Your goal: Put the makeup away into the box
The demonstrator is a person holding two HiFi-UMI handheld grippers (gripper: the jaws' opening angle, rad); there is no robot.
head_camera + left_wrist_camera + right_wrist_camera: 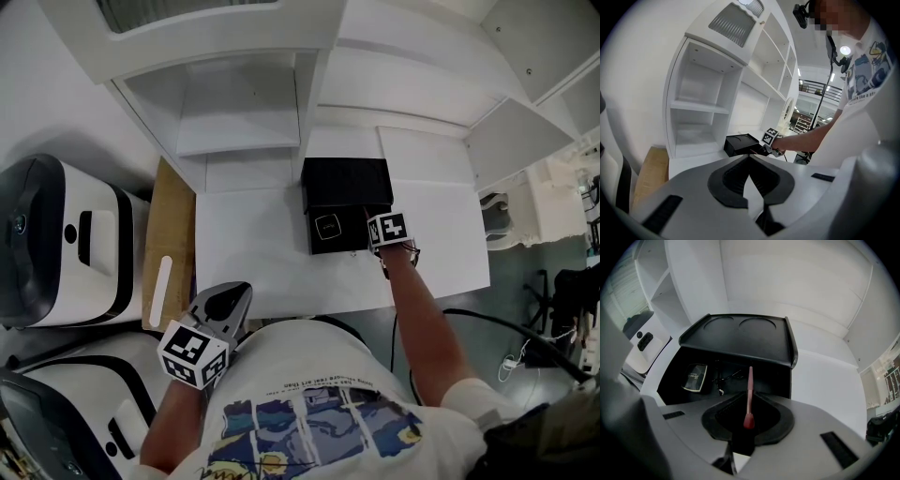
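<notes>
Right tool [749, 403] pinching one pink brush [750, 380], one open black box [740, 339]

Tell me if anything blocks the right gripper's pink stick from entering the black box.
Nothing visible does. The right gripper holds the pink stick over the black box, at its open compartment; the compact lies off to one side.

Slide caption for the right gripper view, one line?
Right gripper grips a slim pink makeup stick, pointing it into the open black box, where a compact already lies.
</notes>
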